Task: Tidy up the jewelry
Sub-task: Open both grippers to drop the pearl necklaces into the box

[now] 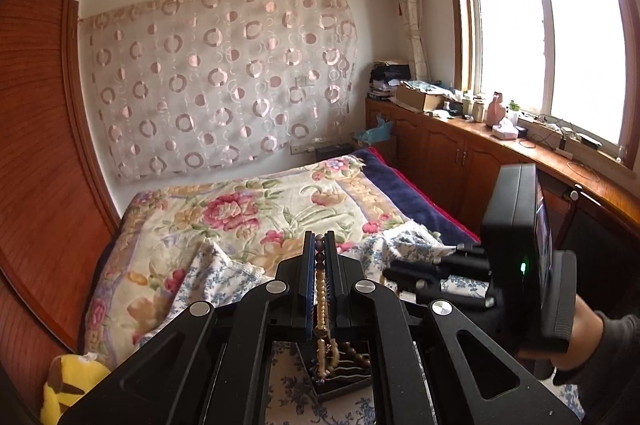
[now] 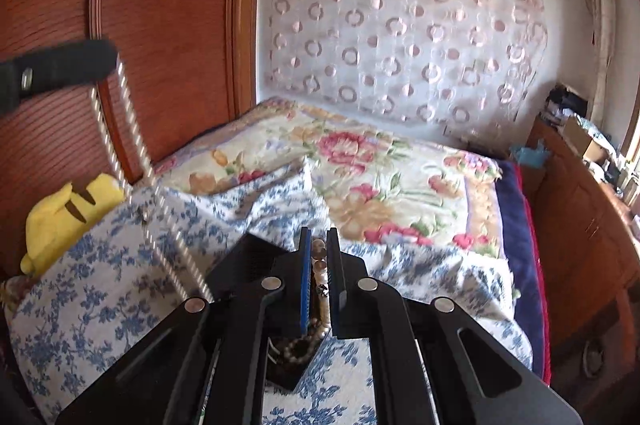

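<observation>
My left gripper point(image 1: 319, 239) is shut on a beaded necklace point(image 1: 321, 289) of cream and dark beads that hangs down between the jaws to a black jewelry tray point(image 1: 344, 379) on the bed. My right gripper point(image 2: 319, 239) is shut on a pearl-like bead strand point(image 2: 320, 273) above the same black tray point(image 2: 288, 365), which holds dark beads. In the right wrist view the left gripper point(image 2: 60, 65) is raised at the upper left with its bead strand point(image 2: 136, 145) hanging down, blurred. The right gripper's body point(image 1: 516, 257) shows at right in the left wrist view.
The bed has a floral blanket point(image 1: 248, 209) and a blue-flowered cloth point(image 2: 100, 265). A yellow plush toy point(image 2: 64, 213) lies by the wooden wardrobe point(image 2: 160, 5). A wooden cabinet with clutter point(image 1: 460, 121) runs under the window at right.
</observation>
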The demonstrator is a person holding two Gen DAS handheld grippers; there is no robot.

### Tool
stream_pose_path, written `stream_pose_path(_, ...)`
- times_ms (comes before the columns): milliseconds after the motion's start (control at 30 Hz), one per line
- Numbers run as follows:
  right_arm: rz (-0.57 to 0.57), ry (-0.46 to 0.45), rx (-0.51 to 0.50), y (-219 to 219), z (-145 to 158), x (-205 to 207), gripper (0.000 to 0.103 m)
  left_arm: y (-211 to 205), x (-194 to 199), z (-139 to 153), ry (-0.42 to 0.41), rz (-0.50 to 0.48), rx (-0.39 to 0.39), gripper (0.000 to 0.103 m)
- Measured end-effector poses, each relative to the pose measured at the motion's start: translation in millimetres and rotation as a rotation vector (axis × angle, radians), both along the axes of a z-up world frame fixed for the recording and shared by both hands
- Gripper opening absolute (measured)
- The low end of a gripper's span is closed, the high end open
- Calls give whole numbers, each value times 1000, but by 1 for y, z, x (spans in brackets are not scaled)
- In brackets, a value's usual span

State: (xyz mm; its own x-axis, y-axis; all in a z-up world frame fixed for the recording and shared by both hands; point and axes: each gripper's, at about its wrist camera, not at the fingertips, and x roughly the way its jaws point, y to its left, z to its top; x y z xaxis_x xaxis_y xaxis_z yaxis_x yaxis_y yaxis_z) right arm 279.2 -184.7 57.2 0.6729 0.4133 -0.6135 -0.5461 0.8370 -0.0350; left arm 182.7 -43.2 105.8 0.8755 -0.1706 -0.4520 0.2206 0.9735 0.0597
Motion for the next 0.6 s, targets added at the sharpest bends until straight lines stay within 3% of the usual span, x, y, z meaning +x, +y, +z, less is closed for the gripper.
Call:
stream_pose_path(333, 19, 94, 29, -13, -31, -13, 9, -6, 19, -29, 34, -4, 10, 4)
stream_pose_path(600, 49, 100, 19, -26, -35, -39, 13, -11, 38, -57, 89, -1, 11, 4)
